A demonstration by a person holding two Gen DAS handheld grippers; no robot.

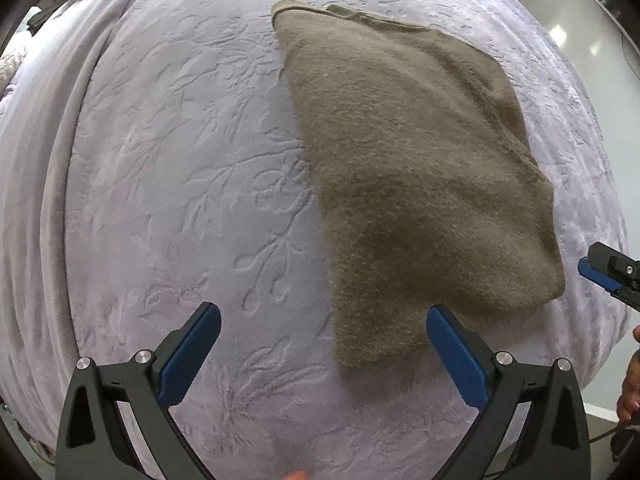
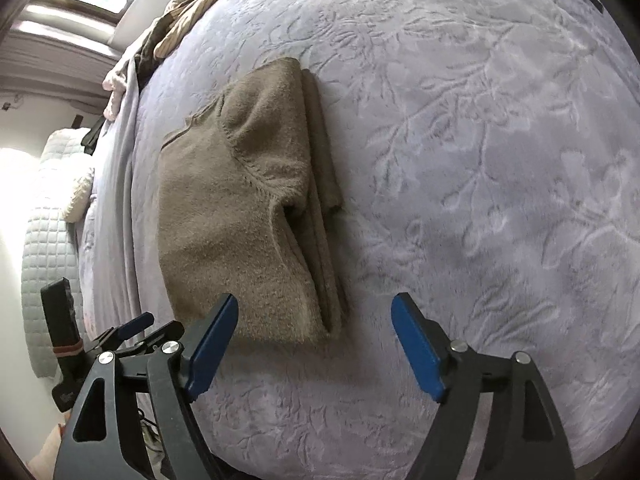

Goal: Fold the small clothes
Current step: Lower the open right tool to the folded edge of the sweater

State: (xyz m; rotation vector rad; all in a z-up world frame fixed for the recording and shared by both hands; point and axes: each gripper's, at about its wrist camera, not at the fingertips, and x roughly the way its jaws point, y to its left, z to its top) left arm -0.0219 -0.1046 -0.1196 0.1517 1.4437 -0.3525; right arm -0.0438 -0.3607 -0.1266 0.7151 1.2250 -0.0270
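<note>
A brown fuzzy garment [image 1: 420, 168] lies folded flat on the lavender embossed blanket [image 1: 180, 200]. My left gripper [image 1: 323, 310] points down over its near corner, open, with the corner lying loose between the blue pads [image 1: 192, 352]. In the right wrist view the garment [image 2: 240, 208] shows stacked folded layers along its right side. My right gripper [image 2: 315, 298] hovers open just above its near edge, with no pad touching cloth. The right gripper's tip [image 1: 600, 270] shows at the far right of the left view, and the left gripper [image 2: 136, 326] at the lower left of the right view.
A grey sheet [image 1: 44, 160] runs along the blanket's left side. A beige pile of clothes [image 2: 192, 12] and a pink item [image 2: 114, 92] lie at the far edge. A quilted cushion [image 2: 48, 208] stands left. A person's hand [image 1: 630, 384] holds the right gripper.
</note>
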